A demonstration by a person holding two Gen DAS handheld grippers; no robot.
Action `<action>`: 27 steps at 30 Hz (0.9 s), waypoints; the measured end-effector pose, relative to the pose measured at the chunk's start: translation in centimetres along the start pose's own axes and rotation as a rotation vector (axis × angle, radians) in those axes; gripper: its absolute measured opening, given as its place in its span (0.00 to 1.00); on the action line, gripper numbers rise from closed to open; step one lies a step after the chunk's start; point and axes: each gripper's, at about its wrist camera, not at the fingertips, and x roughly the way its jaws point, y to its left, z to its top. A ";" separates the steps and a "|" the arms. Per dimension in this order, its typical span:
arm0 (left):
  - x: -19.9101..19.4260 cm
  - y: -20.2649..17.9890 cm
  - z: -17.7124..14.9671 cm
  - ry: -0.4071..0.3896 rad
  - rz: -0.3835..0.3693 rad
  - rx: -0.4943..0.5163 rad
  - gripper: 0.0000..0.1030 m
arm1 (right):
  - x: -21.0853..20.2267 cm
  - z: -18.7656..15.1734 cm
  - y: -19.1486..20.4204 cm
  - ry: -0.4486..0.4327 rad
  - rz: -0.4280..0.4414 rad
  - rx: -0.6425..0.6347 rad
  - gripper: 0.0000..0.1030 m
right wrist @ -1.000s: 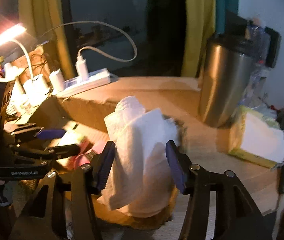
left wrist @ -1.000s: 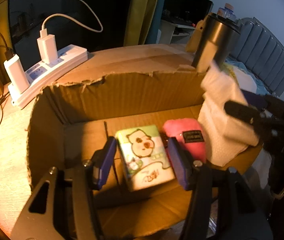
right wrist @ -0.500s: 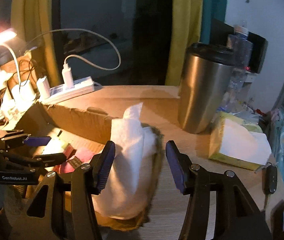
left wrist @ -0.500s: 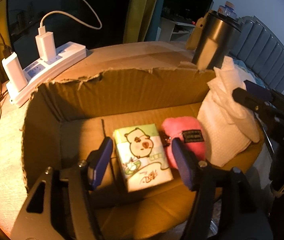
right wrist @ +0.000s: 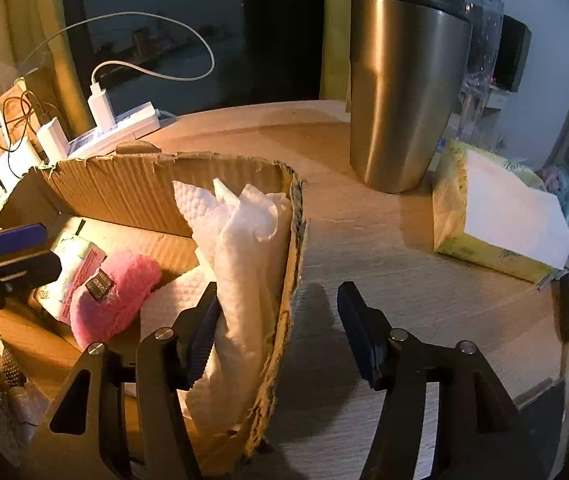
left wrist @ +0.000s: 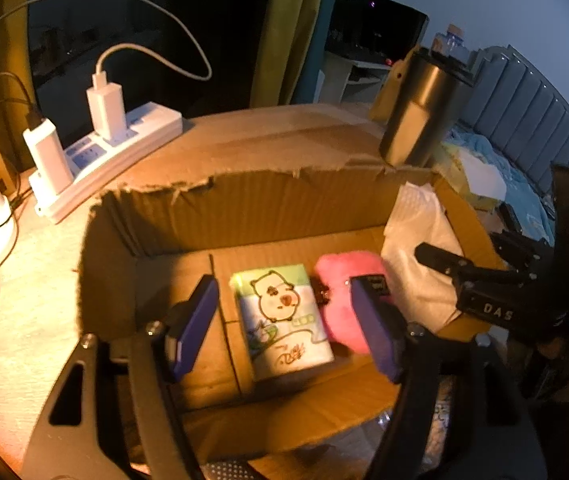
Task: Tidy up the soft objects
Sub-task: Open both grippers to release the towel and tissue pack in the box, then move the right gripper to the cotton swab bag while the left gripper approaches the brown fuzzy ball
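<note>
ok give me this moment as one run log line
left gripper: open, over tissue pack | right gripper: open, empty | white paper towel, pink plush: in cardboard box | yellow tissue box: outside on table

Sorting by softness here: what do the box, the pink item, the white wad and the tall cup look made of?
Box: corrugated cardboard, matte brown, fluting visible along its torn rim. Pink item: fuzzy plush fabric, probably synthetic, with a dark sewn label. White wad: embossed paper towel, dimpled and crumpled. Tall cup: likely brushed stainless steel with soft reflections; its dark lid looks plastic.
</note>
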 end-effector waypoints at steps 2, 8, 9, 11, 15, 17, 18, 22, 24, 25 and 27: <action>-0.5 0.0 0.1 -0.011 0.004 0.000 0.69 | -0.7 0.1 0.1 -0.017 0.003 0.002 0.60; -2.4 -0.1 0.2 -0.046 0.009 -0.001 0.70 | -2.9 0.3 0.2 -0.061 0.000 0.002 0.60; -2.7 -0.1 0.2 -0.051 0.009 -0.001 0.70 | -3.3 0.3 0.3 -0.067 0.000 0.002 0.60; -3.4 -0.2 0.1 -0.063 0.009 -0.002 0.70 | -4.2 0.3 0.3 -0.080 -0.001 0.003 0.60; -4.9 -0.3 -0.2 -0.084 0.006 -0.003 0.70 | -5.8 0.2 0.8 -0.105 0.002 0.000 0.60; -5.7 -0.4 -0.4 -0.095 0.004 -0.001 0.70 | -6.8 0.1 1.1 -0.120 0.004 -0.001 0.60; -6.1 -0.4 -0.6 -0.101 0.004 -0.001 0.70 | -7.1 0.0 1.2 -0.125 0.005 -0.002 0.60; -7.6 -0.6 -1.3 -0.121 -0.002 0.002 0.70 | -8.8 -0.3 1.9 -0.152 0.007 -0.008 0.60; -8.3 -0.8 -1.7 -0.126 -0.005 0.003 0.70 | -9.6 -0.5 2.4 -0.159 0.013 -0.014 0.60; -8.6 -0.9 -1.9 -0.127 -0.006 0.005 0.70 | -9.9 -0.7 2.7 -0.160 0.015 -0.020 0.60; -9.3 -1.0 -2.3 -0.136 -0.007 0.010 0.70 | -10.4 -0.9 3.1 -0.160 0.017 -0.029 0.60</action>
